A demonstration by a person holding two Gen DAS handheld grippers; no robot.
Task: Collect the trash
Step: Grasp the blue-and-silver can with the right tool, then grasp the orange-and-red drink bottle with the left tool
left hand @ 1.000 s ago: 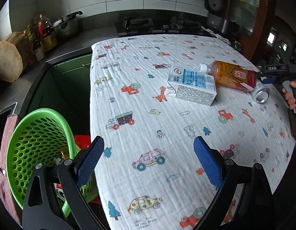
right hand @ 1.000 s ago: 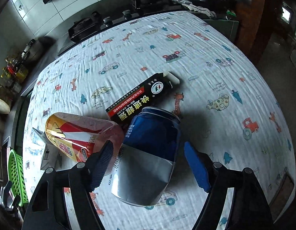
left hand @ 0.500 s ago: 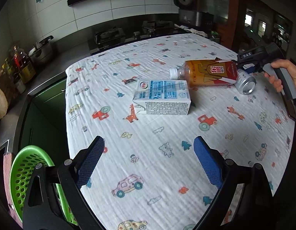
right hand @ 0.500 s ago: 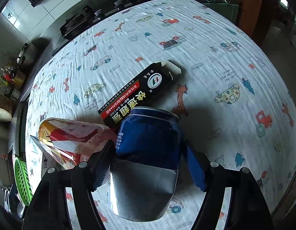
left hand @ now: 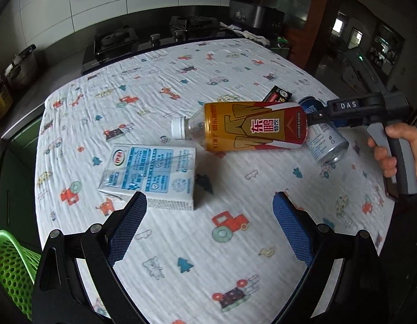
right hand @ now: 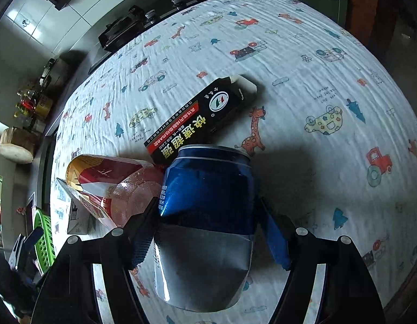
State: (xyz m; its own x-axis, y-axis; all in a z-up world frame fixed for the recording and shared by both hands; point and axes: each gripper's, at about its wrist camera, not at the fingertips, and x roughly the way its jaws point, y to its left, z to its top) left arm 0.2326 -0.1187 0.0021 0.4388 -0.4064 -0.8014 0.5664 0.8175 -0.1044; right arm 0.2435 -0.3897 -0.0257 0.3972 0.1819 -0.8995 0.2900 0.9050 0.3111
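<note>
Now the basket (left hand: 8, 264) is sitting off the table's (left hand: 181, 243) left edge, and the left gripper (left hand: 209, 229) is hovering with jaws spread and empty just short of the carton (left hand: 151, 170). Further right the bottle (left hand: 249, 127) is lying against the can (right hand: 205, 216), which the right gripper (right hand: 208, 232) is pinching after its jaws have just been closing. Lifting well probably means rising straight, so the bottle and box (right hand: 200, 116) are not dragged.

White cartoon-print tablecloth (left hand: 160, 86); blue-and-silver can (right hand: 205, 210); orange-red bottle (left hand: 251, 127); pale blue carton (left hand: 151, 172); green basket (left hand: 8, 267).
</note>
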